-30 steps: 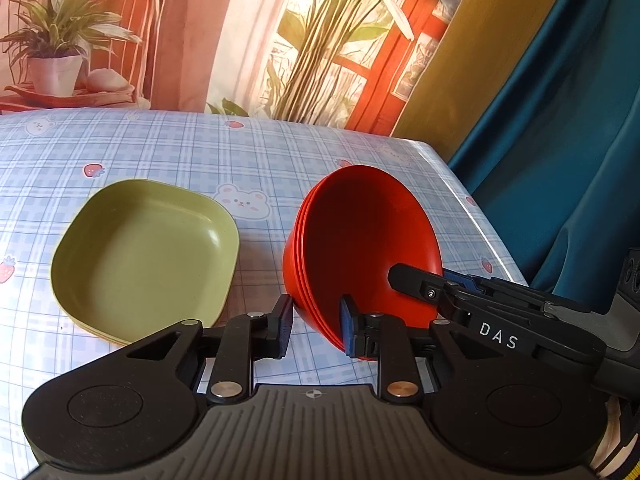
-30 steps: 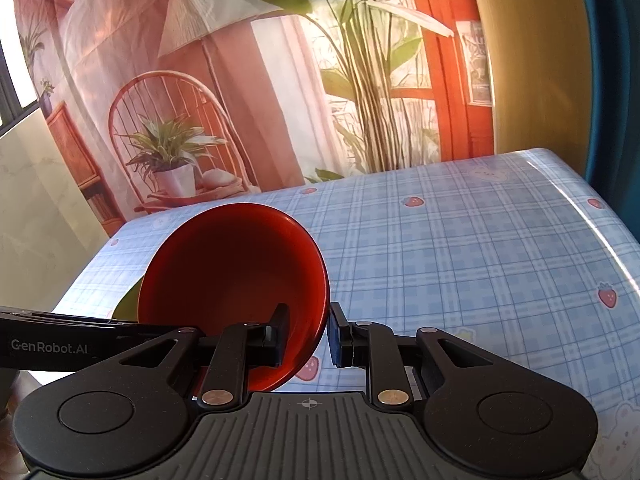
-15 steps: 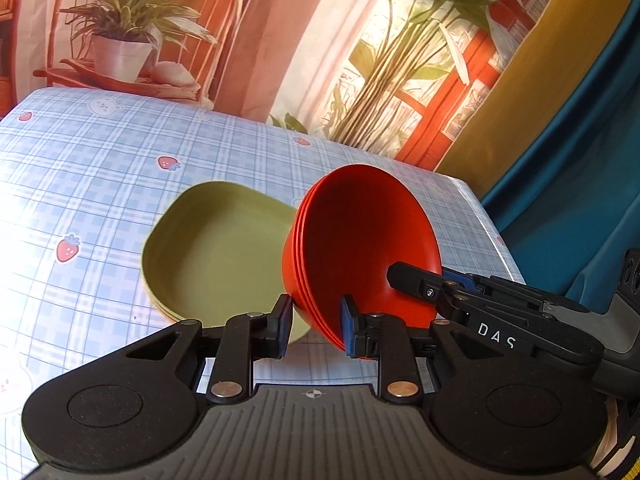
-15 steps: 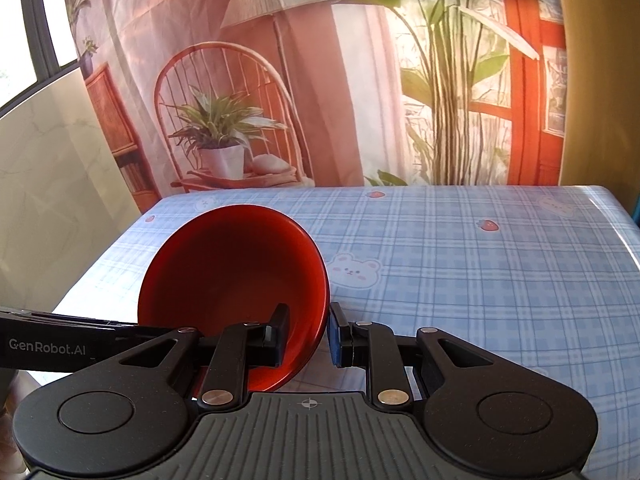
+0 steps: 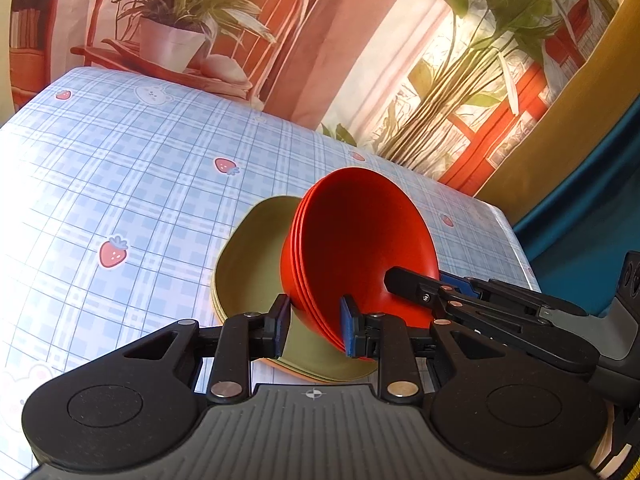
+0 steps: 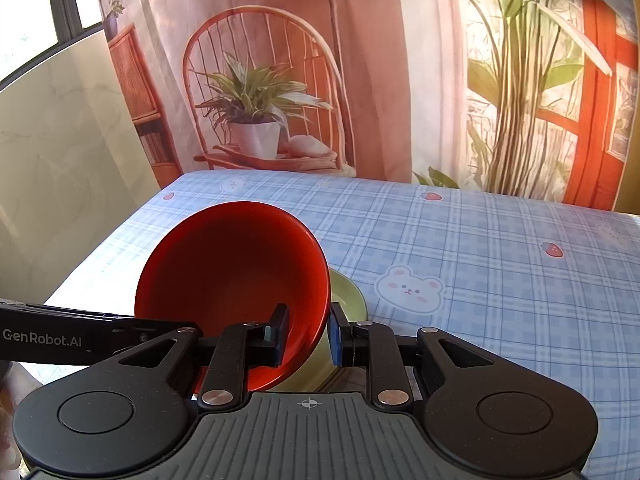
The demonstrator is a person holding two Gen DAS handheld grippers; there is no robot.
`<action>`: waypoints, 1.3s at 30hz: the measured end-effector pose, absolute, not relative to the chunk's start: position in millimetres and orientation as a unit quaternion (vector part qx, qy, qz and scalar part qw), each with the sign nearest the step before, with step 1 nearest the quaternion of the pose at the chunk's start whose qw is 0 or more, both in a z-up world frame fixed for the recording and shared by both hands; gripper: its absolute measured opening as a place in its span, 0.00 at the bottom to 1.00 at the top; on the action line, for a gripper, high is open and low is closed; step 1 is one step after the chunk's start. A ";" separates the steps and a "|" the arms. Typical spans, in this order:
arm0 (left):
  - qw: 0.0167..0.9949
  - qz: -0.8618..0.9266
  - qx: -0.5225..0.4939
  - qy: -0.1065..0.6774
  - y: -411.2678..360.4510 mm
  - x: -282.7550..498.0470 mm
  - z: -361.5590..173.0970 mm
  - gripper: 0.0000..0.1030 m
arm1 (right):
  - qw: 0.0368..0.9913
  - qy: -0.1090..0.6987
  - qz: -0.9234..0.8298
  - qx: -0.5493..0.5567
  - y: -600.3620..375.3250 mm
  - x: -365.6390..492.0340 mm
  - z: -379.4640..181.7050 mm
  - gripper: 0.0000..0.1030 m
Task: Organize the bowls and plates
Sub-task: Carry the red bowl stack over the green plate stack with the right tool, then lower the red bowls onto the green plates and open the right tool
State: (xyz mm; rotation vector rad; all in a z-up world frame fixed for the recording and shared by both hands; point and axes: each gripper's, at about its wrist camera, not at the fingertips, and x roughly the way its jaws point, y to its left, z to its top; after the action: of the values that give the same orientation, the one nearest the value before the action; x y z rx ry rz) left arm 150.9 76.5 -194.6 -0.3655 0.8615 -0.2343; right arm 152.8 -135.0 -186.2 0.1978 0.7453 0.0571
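The left gripper pinches the near rim of a stack of red bowls, its fingers pressed on either side of the nested rims. The right gripper grips the opposite rim of the same stack, one finger inside the top bowl and the other outside. Between them the bowls are held off the table, tilted steeply so the opening faces the right gripper's camera. Directly under and behind the stack lies a pile of green plates, resting on the checked tablecloth near the table's front edge, closer to its right corner in the left wrist view. Whether the bowls touch the plates cannot be told. In the right wrist view only a sliver of the plates shows past the bowls.
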 end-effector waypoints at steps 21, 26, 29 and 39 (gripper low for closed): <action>0.879 -0.106 -0.174 0.431 71.5 163.9 -211.7 0.26 | 0.917 0.381 0.024 0.113 -143.3 157.5 -203.4 0.22; 0.885 -0.103 -0.167 0.422 70.6 157.8 -202.7 0.32 | 0.921 0.373 0.020 0.112 -143.0 150.2 -197.4 0.31; 0.891 -0.099 -0.158 0.413 68.7 152.4 -194.5 0.41 | 0.924 0.366 0.017 0.113 -144.2 144.0 -191.4 0.32; 0.912 -0.085 -0.128 0.381 65.1 126.8 -161.3 0.60 | 0.935 0.336 0.001 0.116 -151.2 113.5 -163.5 0.49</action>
State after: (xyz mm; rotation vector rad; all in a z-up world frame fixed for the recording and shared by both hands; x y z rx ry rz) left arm 126.8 65.1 -161.3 -0.2639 0.7854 -0.1758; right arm 113.5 -151.2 -163.5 0.2379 0.6870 0.0026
